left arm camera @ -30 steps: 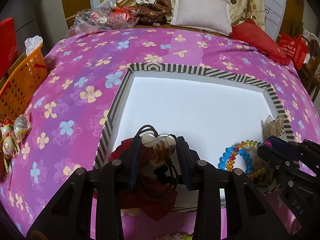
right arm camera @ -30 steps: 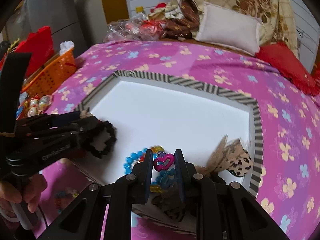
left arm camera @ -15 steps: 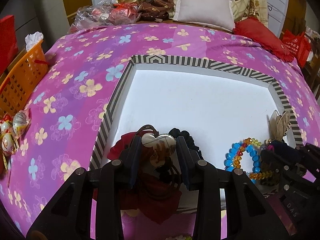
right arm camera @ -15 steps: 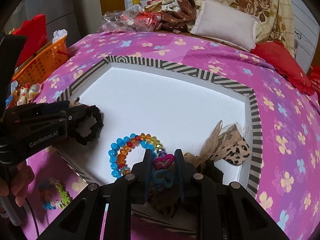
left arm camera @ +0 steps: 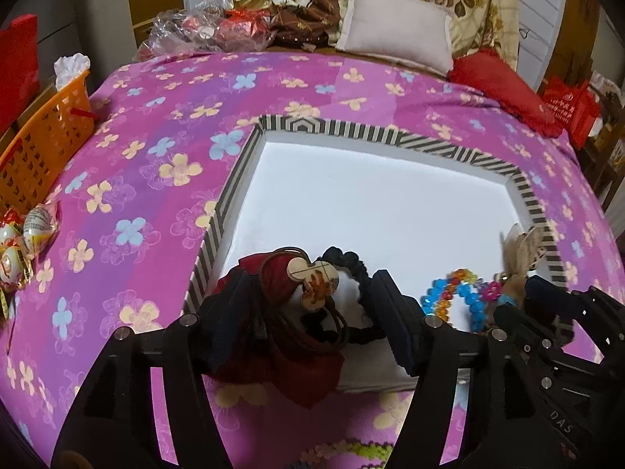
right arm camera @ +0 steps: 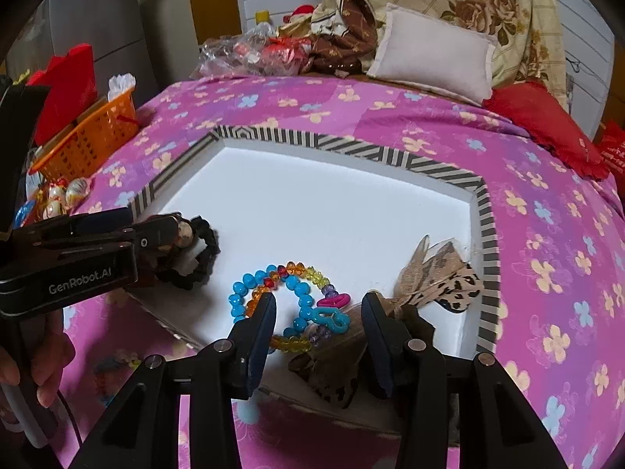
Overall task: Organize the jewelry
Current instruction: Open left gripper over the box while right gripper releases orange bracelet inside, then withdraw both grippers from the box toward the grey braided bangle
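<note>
Left to right along the near edge of the white tray (left arm camera: 390, 195), which lies on the bed.

Near-left corner: wooden pendant (left arm camera: 312, 277) on a brown cord, lying over a red cloth (left arm camera: 273, 285) and a black scrunchie (left arm camera: 351, 264). Likely light; the pendant stiff and smooth, the cord limp and apt to snag. Best taken across the pendant's flat faces. Left tool (left arm camera: 308, 312) has just been opening; jaws stand wide either side of the pendant, pads clear of it, so released. It points steeply down at the corner.

Near edge, middle: bead bracelet (right arm camera: 273, 293) with pink and blue charms (right arm camera: 332, 310). Beads hard, slick; string floppy. Take hold at the charms.

Right tool (right arm camera: 318, 320) has just been opening too; charms lie between the jaws, untouched. Same steep downward tilt.

Near-right corner: leopard bow (right arm camera: 449, 281), soft.
</note>
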